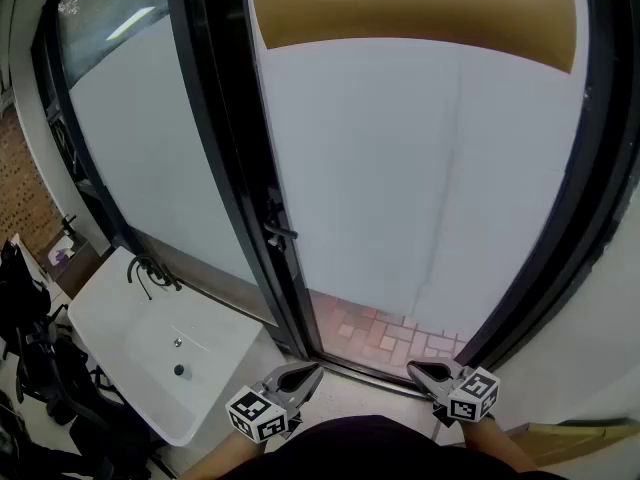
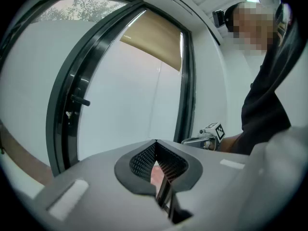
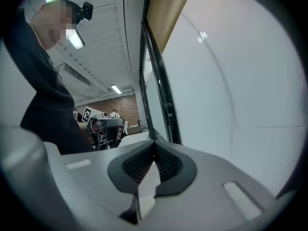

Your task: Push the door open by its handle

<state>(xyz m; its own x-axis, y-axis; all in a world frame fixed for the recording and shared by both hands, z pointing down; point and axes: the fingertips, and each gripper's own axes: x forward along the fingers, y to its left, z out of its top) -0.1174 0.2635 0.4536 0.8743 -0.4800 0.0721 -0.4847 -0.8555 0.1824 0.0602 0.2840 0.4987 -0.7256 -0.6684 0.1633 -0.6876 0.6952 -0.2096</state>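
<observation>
A frosted glass door [image 1: 420, 168] in a black frame stands shut in front of me. Its small dark handle [image 1: 279, 231] juts from the left upright at mid height, and shows as the handle [image 2: 80, 100] in the left gripper view and, smaller, as the handle [image 3: 168, 106] in the right gripper view. My left gripper [image 1: 311, 372] is held low near my body, well below the handle, jaws shut and empty. My right gripper [image 1: 416, 370] hangs level with it to the right, also shut on nothing. Neither touches the door. Each gripper view shows its own jaws closed, the left gripper [image 2: 155, 141] and the right gripper [image 3: 154, 141].
A white sink [image 1: 120, 328] with a dark tap [image 1: 148, 273] stands low on the left beside a second glass pane [image 1: 140, 118]. A tan blind [image 1: 410, 3] covers the door's top. Red paving [image 1: 385, 333] shows through the bottom of the glass. Dark bags [image 1: 25, 368] lie far left.
</observation>
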